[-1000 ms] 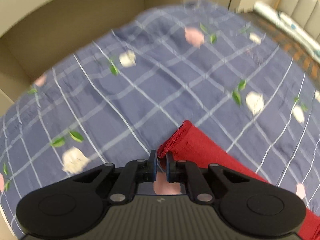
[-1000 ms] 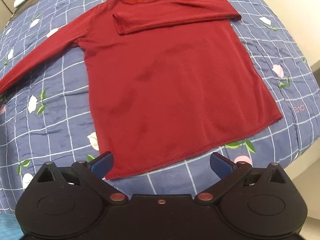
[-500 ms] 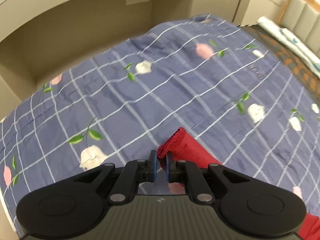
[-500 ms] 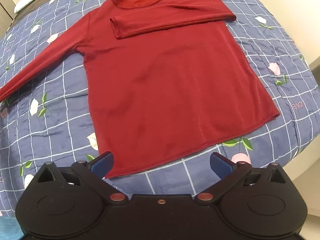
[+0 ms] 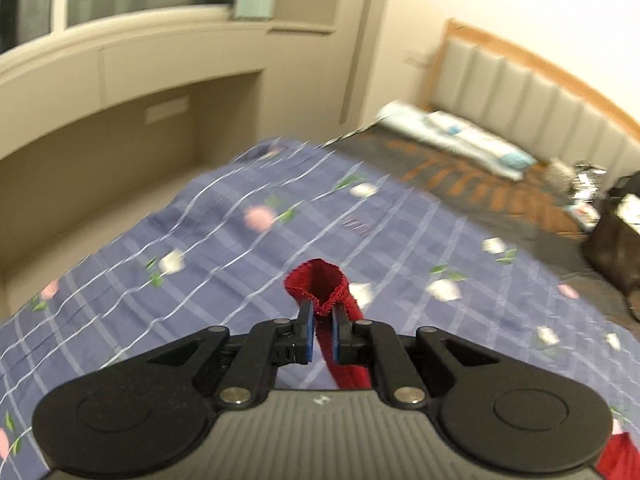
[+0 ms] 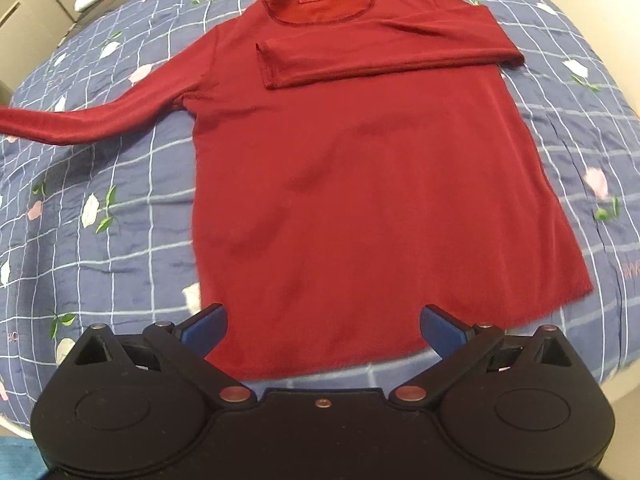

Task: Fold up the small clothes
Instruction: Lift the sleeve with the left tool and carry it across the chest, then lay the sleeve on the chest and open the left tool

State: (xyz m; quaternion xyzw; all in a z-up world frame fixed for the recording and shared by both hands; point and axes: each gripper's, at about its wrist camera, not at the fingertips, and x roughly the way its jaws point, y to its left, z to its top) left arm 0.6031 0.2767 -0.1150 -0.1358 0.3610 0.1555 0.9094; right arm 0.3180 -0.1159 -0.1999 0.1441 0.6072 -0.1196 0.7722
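Item: red long-sleeved top [image 6: 360, 184], lying flat and face up on the blue checked bedspread [image 6: 100, 240], neck toward the far side, hem nearest the right camera. One sleeve [image 6: 384, 60] is already lying folded across the chest.

Item: left gripper [image 5: 320, 330]. We are pinching the cuff [image 5: 318, 286] of the other sleeve between its closed fingers, and the cuff's open mouth is standing up above the pads. A second ago the left camera was looking down at the quilt with the cuff low on it; now we are seeing the wall, a window ledge and the padded headboard [image 5: 540, 92], so we are lifting and tipping this hand upward. In the right view the outstretched sleeve [image 6: 92, 120] is now rising clear of the quilt toward the frame edge rather than lying along it. We judge this to be the start of carrying the second sleeve over onto the body.

Item: right gripper [image 6: 322, 326]. Its fingers are standing wide apart, holding nothing, hovering over the hem, closer than a second ago.

Containers: none is showing in either view. A dark bag-like shape [image 5: 616, 248] is sitting on the bed's far side, too blurred to tell its contents.
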